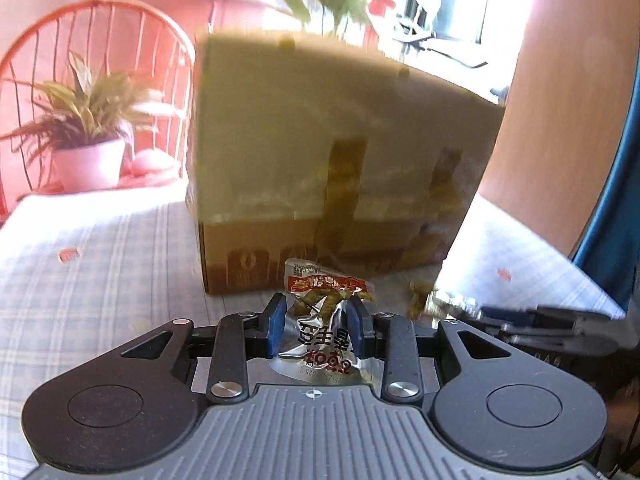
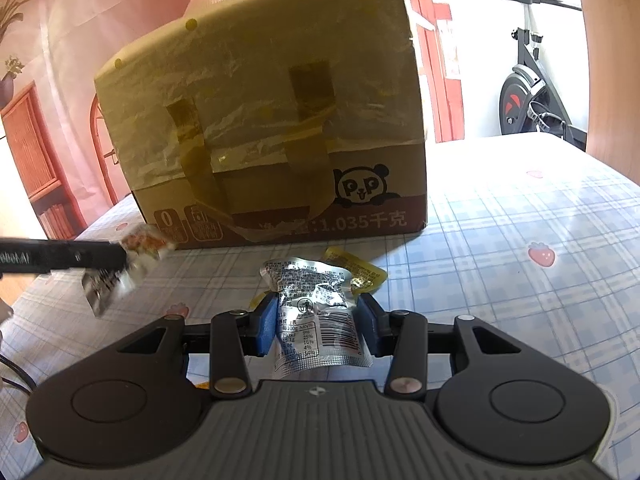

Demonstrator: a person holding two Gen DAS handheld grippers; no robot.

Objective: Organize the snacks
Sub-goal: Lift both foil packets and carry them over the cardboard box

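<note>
Left gripper (image 1: pixel 316 326) pinches a foil snack pouch (image 1: pixel 320 320); right gripper (image 2: pixel 318 326) clamps another foil pouch (image 2: pixel 316 320). Best to lift both clear over the cardboard box (image 2: pixel 280 120) rim before releasing.

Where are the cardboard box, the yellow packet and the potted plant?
cardboard box (image 2: pixel 260 92): right wrist view, taped front face.
yellow packet (image 2: pixel 360 270): right wrist view, flat top.
potted plant (image 1: pixel 90 164): left wrist view, pot's side.

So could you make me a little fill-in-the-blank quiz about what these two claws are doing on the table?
1. Each claw grips one silver snack ____.
2. Behind the left claw and right claw stands a taped cardboard ____.
3. The cartoon animal printed on its front is a ____.
4. The checked tablecloth is dotted with small ____.

Missing words: packet; box; panda; strawberries
</note>
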